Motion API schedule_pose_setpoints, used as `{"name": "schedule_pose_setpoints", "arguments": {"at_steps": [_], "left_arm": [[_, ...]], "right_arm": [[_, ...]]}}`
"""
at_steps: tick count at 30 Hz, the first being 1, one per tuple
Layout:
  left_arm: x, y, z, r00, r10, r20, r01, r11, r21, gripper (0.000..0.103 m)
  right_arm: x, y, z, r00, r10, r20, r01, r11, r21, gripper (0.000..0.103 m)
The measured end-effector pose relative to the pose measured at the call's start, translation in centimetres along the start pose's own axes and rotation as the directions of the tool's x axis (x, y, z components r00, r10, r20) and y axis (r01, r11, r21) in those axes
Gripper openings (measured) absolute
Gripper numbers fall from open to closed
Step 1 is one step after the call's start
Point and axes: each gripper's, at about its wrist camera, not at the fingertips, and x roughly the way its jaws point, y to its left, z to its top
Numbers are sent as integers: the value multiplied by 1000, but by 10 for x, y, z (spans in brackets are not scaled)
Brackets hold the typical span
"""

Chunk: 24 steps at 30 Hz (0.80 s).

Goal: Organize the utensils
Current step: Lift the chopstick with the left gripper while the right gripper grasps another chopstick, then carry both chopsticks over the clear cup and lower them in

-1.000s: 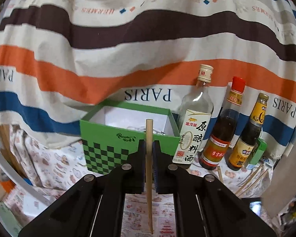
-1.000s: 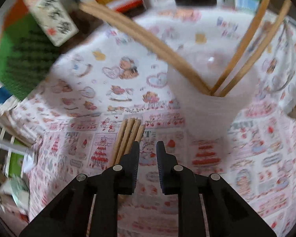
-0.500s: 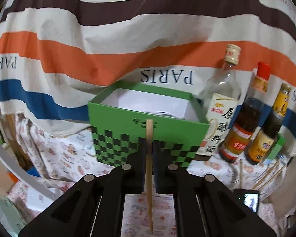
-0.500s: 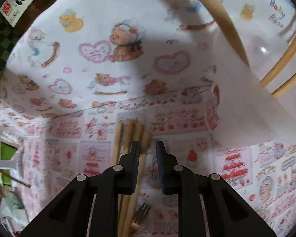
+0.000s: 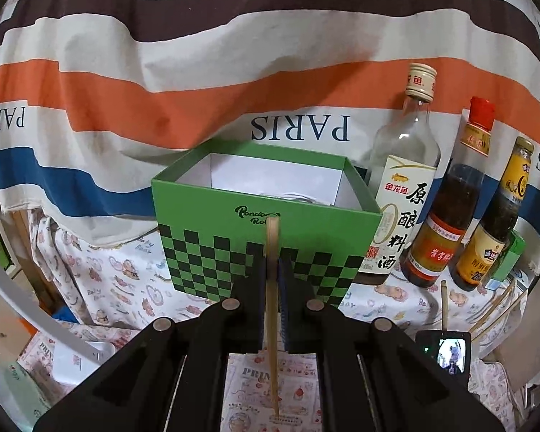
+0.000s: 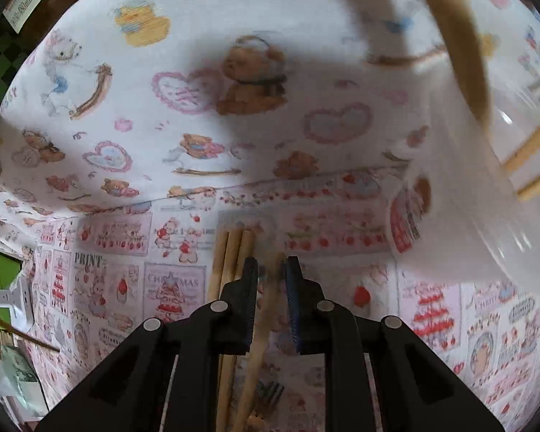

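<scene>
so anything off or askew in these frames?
Nothing spilled or damaged. Loose wooden utensils lie flat on the tablecloth by the right gripper, unsorted; left gripper holds one wooden stick upright.

A home kitchen corner: 3 sauce bottles (image 5: 446, 216) on a bear-print tablecloth (image 6: 234, 126).

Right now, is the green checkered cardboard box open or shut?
Open. The green checkered cardboard box has no lid on top; its white inner walls show over the rim in the left wrist view. Contents mostly hidden.
</scene>
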Motion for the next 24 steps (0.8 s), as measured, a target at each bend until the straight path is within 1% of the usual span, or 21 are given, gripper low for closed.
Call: {"name": "schedule_pose_setpoints", "arguments": {"at_steps": [2,3,4,6,7,8,9,10,11,14,16,17,18,19,20,21,22,23,24], "left_arm": [[-3,1,1,1000,-4,10,4,1000,-12,6],[-5,2,2,1000,-10,15,10,1000,-18,6],[-7,4,2,1000,-19,21,20,1000,-25,6],[-11,6,4,998,-46,36,48,998,-40,6],[-13,8,5,997,-61,40,63,997,-47,6],[-15,8,5,996,-76,40,78,996,-53,6],[-16,9,6,995,-90,40,92,994,-56,6],[-18,8,7,994,-103,40,105,993,-56,6],[-21,7,7,993,-112,42,114,992,-52,6],[-31,2,8,991,-123,60,126,991,-47,6],[-39,-1,9,987,-145,73,149,988,-45,6],[-43,-3,9,984,-159,79,163,986,-44,6],[-47,-5,9,981,-173,86,178,983,-44,6],[-51,-7,9,978,-189,94,194,980,-46,6],[-54,-10,9,973,-204,103,210,976,-50,6],[-56,-12,8,969,-221,112,228,972,-53,6],[-58,-15,7,963,-240,123,249,967,-58,6],[-60,-18,6,958,-252,138,263,963,-61,6],[-63,-21,5,959,-232,160,245,967,-65,6]], "right_arm": [[0,3,2,1000,-22,11,22,1000,-3,11],[0,7,3,999,-41,23,41,999,-20,10],[0,9,3,999,-40,33,41,999,-28,10],[-4,6,-1,999,24,39,-24,1000,-16,9],[-10,5,-2,997,57,57,-57,998,-13,9],[-20,4,-5,992,82,96,-81,997,-17,9],[-37,4,-7,982,103,155,-99,995,-33,9],[-53,4,-8,971,120,205,-112,992,-49,9],[-71,3,-10,956,144,256,-132,989,-63,9],[-130,-5,-17,894,220,390,-195,975,-103,8],[-168,-12,-25,839,242,488,-208,970,-124,8],[-191,-18,-32,796,250,551,-212,968,-133,8],[-207,-21,-38,763,248,597,-208,969,-136,8],[-220,-28,-41,739,244,627,-204,969,-137,8],[-236,-35,-47,701,240,672,-201,970,-136,8],[-254,-43,-54,646,234,727,-199,970,-136,8],[-262,-47,-57,615,224,756,-191,973,-132,8],[-276,-55,-62,565,184,804,-161,981,-111,8],[-286,-64,-65,535,149,832,-134,987,-91,8]]}}
